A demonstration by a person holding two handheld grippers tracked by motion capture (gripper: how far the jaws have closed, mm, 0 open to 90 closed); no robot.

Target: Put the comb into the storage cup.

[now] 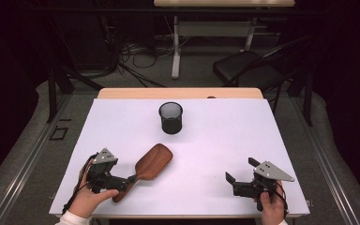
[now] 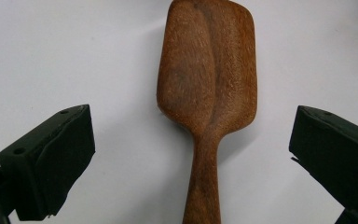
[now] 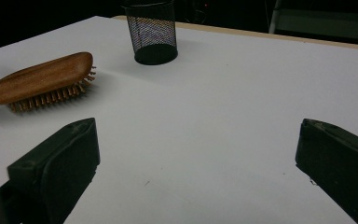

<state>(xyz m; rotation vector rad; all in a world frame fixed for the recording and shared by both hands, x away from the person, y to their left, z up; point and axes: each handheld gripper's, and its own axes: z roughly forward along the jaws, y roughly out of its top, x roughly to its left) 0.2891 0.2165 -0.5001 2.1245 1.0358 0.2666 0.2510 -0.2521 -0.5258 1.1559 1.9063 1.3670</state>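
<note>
Your left gripper (image 1: 130, 180) nearest camera, jaws wide apart, straddling hairbrush (image 1: 150, 168) handle without touching. Brush lies bristles-down on white table (image 1: 215, 140), head pointing to 1 o'clock, mesh cup (image 1: 171, 117) well beyond at 12. Your right gripper (image 1: 230, 179) at 3 o'clock, jaws apart, empty. Risk: close off-centre on tapered handle and brush pivots or skids; bristles may snag cup rim.

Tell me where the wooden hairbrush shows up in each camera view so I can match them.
High view: wooden hairbrush lies left of centre, handle toward the left gripper.
Left gripper view: centre, back up, handle running down between the open jaws.
Right gripper view: upper left, bristles down.
Shared landmark: the white table top, seen in all three; the black mesh cup in two.
</note>
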